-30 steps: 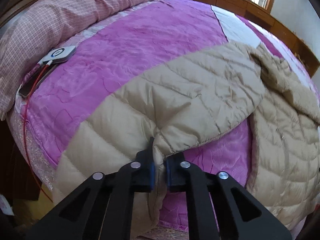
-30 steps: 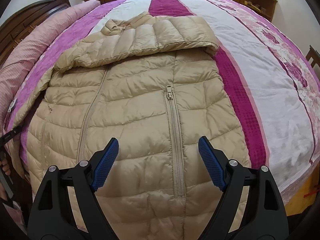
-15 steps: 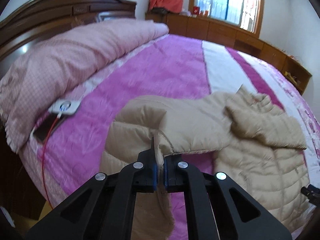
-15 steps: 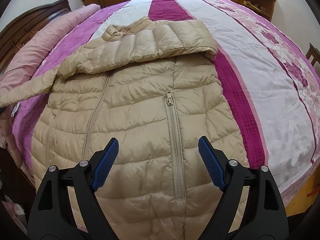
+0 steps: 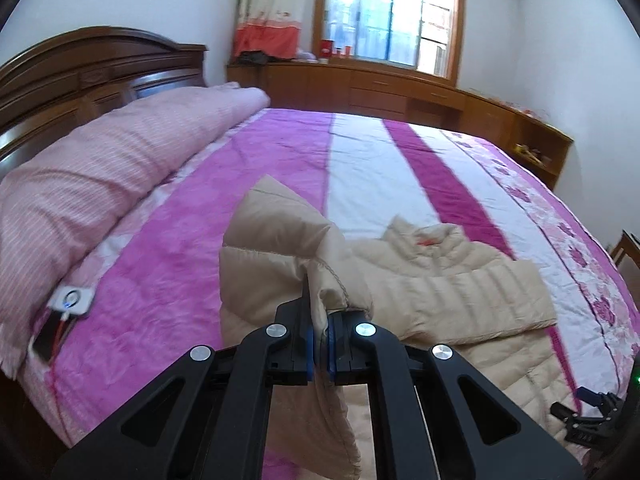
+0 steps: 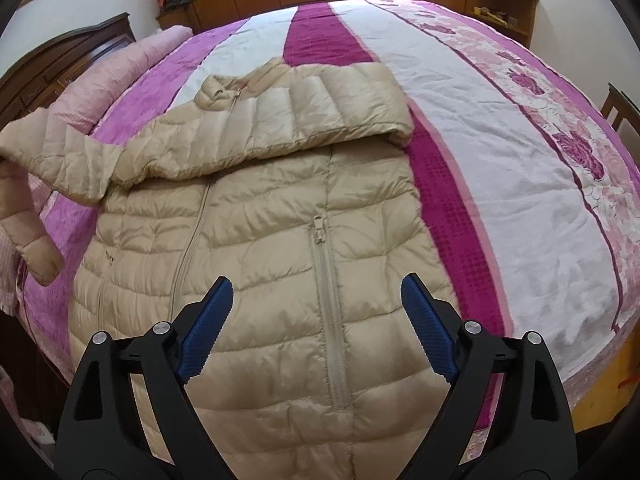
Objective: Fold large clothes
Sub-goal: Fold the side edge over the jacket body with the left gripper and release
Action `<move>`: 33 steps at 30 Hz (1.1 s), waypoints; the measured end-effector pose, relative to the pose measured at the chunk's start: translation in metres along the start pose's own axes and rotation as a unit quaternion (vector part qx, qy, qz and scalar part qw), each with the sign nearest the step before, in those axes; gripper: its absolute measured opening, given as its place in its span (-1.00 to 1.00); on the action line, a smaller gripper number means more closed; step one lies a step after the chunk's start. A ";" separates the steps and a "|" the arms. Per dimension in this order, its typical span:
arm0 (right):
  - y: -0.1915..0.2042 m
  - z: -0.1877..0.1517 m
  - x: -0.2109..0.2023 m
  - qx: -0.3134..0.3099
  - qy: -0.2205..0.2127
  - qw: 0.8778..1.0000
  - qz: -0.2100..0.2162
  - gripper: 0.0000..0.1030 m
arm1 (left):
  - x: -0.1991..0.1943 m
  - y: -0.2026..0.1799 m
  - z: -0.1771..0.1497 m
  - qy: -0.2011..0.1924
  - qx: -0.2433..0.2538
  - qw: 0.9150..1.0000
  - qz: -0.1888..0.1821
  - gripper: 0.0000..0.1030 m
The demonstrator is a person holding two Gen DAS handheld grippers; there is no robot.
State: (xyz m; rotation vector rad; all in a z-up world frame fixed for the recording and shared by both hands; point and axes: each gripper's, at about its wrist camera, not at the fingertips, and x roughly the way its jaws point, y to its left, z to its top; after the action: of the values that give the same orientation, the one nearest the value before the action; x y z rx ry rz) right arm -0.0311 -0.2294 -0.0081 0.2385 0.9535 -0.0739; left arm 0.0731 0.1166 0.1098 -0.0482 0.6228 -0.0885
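A beige quilted down jacket (image 6: 280, 216) lies front up on the bed, zipper closed, one sleeve folded across its chest. My left gripper (image 5: 319, 350) is shut on the cuff of the other sleeve (image 5: 280, 256) and holds it lifted above the bed. In the right wrist view that raised sleeve (image 6: 52, 152) hangs at the far left. My right gripper (image 6: 316, 328) is open and empty, hovering over the jacket's lower front near the zipper (image 6: 326, 292).
The bed has a pink, white and magenta striped cover (image 5: 360, 168). A pink rolled quilt (image 5: 100, 168) lies along the dark wooden headboard (image 5: 80, 68). A white charger and a phone (image 5: 70, 300) lie by the quilt. Wooden cabinets (image 5: 380, 92) line the far wall.
My left gripper has lifted the sleeve cuff up off the bed and carried it toward the jacket's body. My right gripper has stayed open over the lower front.
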 end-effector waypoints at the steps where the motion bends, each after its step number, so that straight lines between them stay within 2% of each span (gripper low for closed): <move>1: -0.002 0.001 -0.001 0.002 -0.002 1.000 0.000 0.67 | 0.004 -0.009 0.002 0.003 0.001 1.000 -0.009 -0.88; 8: -0.024 0.008 -0.007 0.022 -0.019 1.000 -0.005 0.67 | 0.041 -0.070 0.006 0.030 0.018 0.997 -0.065 -0.88; 18: -0.051 0.010 0.006 0.045 -0.024 0.999 -0.014 0.67 | 0.118 -0.145 -0.043 0.117 0.060 0.986 -0.105 -0.88; 23: -0.061 0.009 0.014 0.053 -0.032 0.998 -0.013 0.67 | 0.161 -0.153 -0.072 0.149 0.039 0.982 -0.105 -0.86; 26: -0.066 0.008 0.021 0.048 -0.025 0.998 -0.023 0.67 | 0.175 -0.153 -0.085 0.159 0.028 0.982 -0.095 -0.75; 33: -0.079 0.007 0.025 0.057 -0.024 0.998 -0.033 0.67 | 0.171 -0.157 -0.089 0.156 0.062 0.983 -0.079 -0.56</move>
State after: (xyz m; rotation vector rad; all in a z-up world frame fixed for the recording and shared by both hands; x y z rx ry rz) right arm -0.0238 -0.3069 -0.0377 0.3080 0.9110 -0.1944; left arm 0.1483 -0.0580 -0.0504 0.0383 0.9260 -0.2918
